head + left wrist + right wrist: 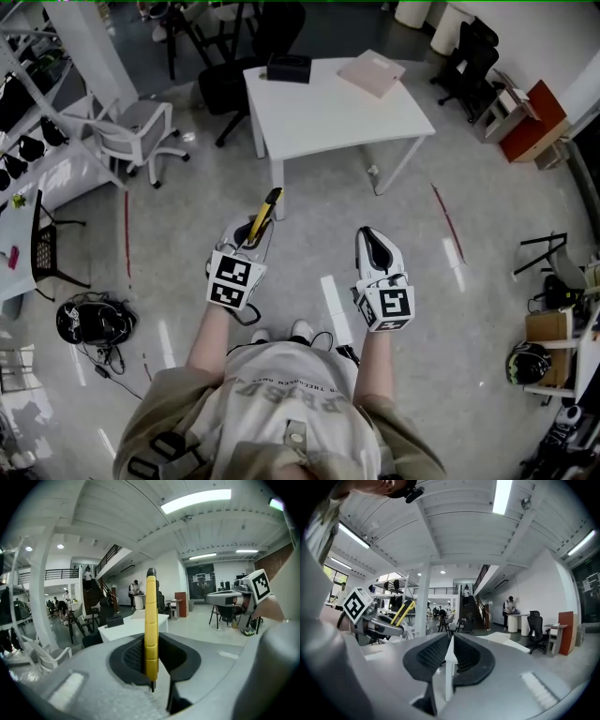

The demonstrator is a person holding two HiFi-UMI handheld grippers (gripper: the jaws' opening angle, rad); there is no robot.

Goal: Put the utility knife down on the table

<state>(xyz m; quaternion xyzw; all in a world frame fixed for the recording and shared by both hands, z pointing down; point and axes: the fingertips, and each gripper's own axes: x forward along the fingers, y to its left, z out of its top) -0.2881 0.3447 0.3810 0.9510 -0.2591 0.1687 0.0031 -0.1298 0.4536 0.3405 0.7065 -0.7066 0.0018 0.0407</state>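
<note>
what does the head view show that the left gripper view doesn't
Only the head view: the person's torso and shoes, and a black helmet on the grey floor. Only the left gripper view: ceiling strip lights, a dark staircase, and the left claw seen close, pads gripping the yellow utility knife. Both: that knife, the white rectangular table ahead and the black box on it.

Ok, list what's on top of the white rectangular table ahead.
On the white rectangular table lie a black box near the far left corner and a flat pale pink board near the far right. The tabletop beneath both is covered; the box's inside doesn't show.
</note>
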